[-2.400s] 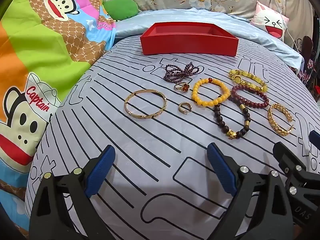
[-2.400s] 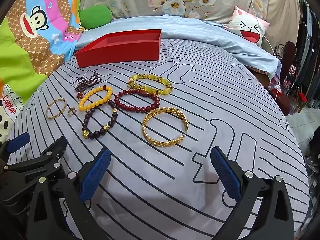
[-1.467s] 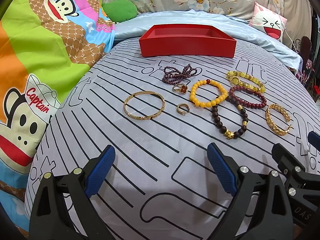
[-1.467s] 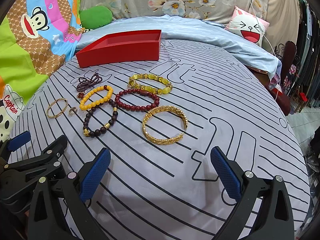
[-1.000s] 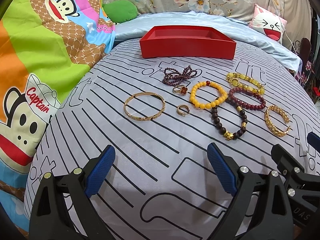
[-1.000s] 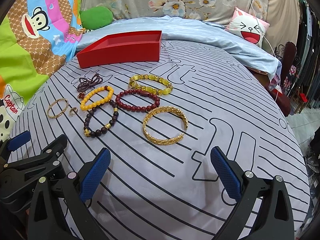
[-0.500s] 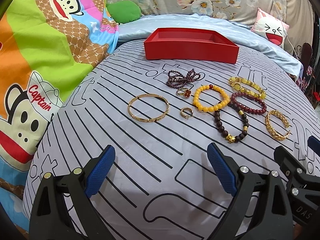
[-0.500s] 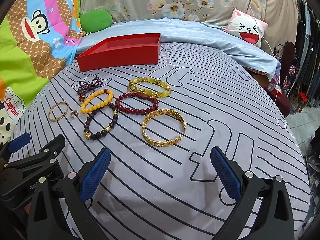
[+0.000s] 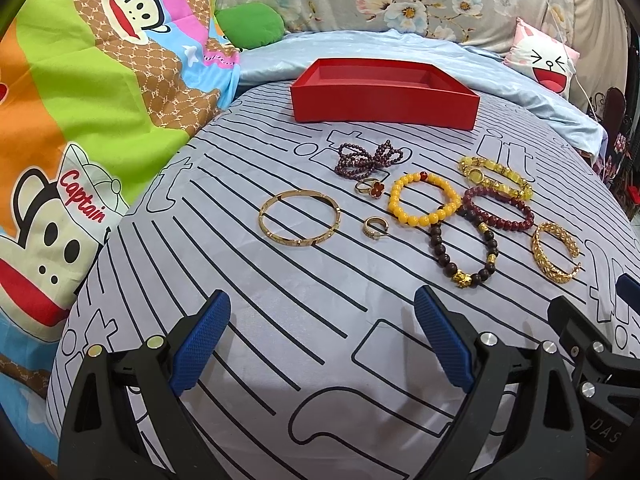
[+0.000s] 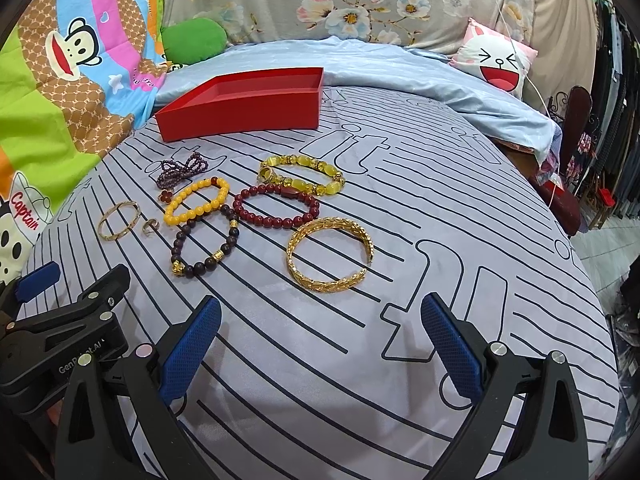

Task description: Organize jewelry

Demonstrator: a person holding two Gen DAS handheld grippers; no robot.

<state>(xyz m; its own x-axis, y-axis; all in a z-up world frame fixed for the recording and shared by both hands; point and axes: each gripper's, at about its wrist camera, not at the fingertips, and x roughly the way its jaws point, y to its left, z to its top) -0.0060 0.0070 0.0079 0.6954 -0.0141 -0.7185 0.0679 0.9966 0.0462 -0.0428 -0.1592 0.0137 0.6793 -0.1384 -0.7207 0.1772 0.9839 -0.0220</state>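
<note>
An empty red box (image 9: 384, 92) (image 10: 244, 105) stands at the far end of the striped sheet. In front of it lie a purple bead strand (image 9: 368, 159), a gold bangle (image 9: 299, 219), two rings (image 9: 370, 188) (image 9: 376, 227), a yellow bead bracelet (image 9: 425, 204), a dark red one (image 10: 276, 206), a brown one (image 10: 205, 247), a yellow-stone bracelet (image 10: 301, 174) and a gold cuff (image 10: 330, 255). My left gripper (image 9: 320, 322) stands open, well short of the bangle. My right gripper (image 10: 320, 324) is open too, just short of the cuff.
A bright cartoon-monkey blanket (image 9: 80, 92) borders the sheet on the left. A green cushion (image 9: 250, 24), a pale blue quilt (image 10: 400, 68) and a white cartoon pillow (image 10: 496, 60) lie behind the box. The bed edge drops off at the right (image 10: 580, 240).
Both grippers have tilted and edged slightly towards the jewelry, which sits a little lower in both views. Nothing on the sheet has been moved; both grippers stay open.
</note>
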